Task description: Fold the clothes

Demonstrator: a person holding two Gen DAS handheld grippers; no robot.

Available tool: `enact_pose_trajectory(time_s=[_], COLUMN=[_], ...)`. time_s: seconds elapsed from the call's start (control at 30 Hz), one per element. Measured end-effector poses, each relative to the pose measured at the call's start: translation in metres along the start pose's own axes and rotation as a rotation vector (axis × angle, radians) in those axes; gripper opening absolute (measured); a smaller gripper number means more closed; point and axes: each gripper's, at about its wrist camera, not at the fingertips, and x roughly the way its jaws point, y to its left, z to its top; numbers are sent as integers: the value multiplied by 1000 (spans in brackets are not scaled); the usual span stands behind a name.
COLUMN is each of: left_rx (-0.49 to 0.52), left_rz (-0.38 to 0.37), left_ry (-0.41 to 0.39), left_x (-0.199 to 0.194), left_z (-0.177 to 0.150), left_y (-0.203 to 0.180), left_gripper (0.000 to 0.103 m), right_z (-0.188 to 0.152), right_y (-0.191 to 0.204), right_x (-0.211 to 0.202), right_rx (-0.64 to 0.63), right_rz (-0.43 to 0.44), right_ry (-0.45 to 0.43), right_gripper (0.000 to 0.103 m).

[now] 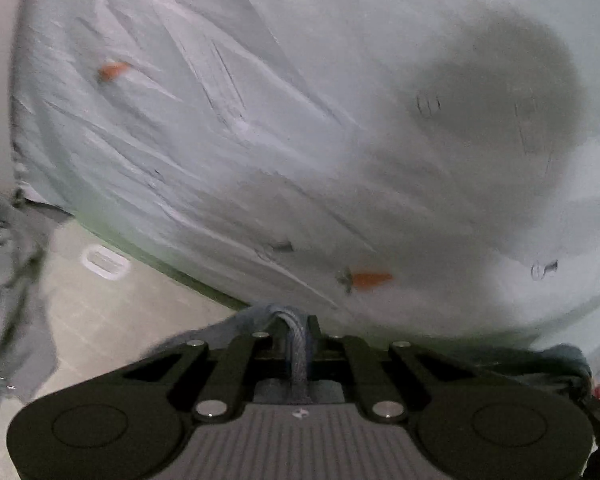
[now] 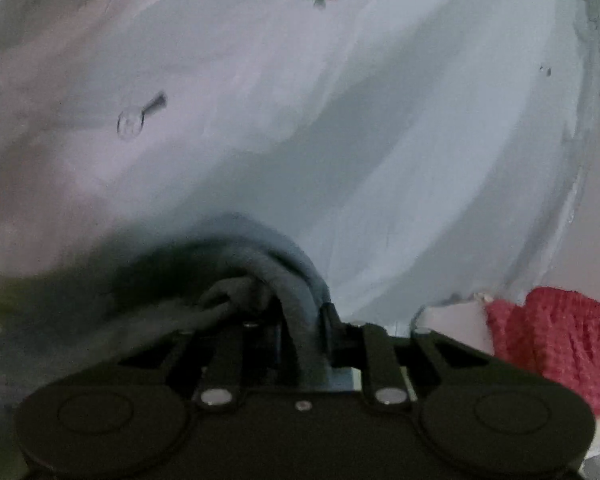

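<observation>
My left gripper (image 1: 296,344) is shut on a bunched fold of a blue-grey garment (image 1: 296,360); the cloth runs out to both sides of the jaws. My right gripper (image 2: 300,320) is shut on a thick dark blue-grey fold of the same kind of cloth (image 2: 260,276), which trails off to the left. Both grippers hang close above a pale sheet with a carrot print (image 1: 300,120), which also shows in the right wrist view (image 2: 340,120). The fingertips are hidden by the cloth.
A grey crumpled garment (image 1: 8,280) lies on the beige floor (image 1: 120,320) at the left. A red knitted item (image 2: 556,344) lies at the sheet's edge on the right. A small white oval object (image 1: 105,262) lies on the floor.
</observation>
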Motion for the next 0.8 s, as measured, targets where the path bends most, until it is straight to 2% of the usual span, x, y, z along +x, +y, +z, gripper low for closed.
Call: enact_pose_trajectory(time_s=[0.03,0.07,0.13,0.23,0.33,0.4,0.47,0.57,0.7,0.8], left_rx=[-7,-17,-39,-132,-203,-191,-220,-273,-255,-235], left_rz=[18,43,99,145,181,228,227,179,156,109], left_ry=[7,36,117,280,451,503,494,425,343,345], left_x=[-6,-9,-14,-15,-19,-25,-33,-43,-52,-47], left_z=[-4,-14,-38,-84,-133,-150,-151,-139,-114,-97], left_y=[6,13,30,59,78,83,90,101,111,121], left_gripper=[6,6,6,7,8,8,10,27,32,35], right_z=[-3,-10,-28,-62,-94,-105,-109,-116,-122,-122], right_y=[2,7,19,39,59,74,89,112,141,158], right_x=[1,2,-4,-23,-52,-71,-88,-114,-142,-152], right_rx=[29,34,45,82,146,158,155,152,156,180], right_rz=[8,26,57,104,166,193,211,237,255,247], right_ry=[25,71,152,270,368,401,416,439,460,458], right_gripper=[28,38,47,61,63,63,64,64,67,66])
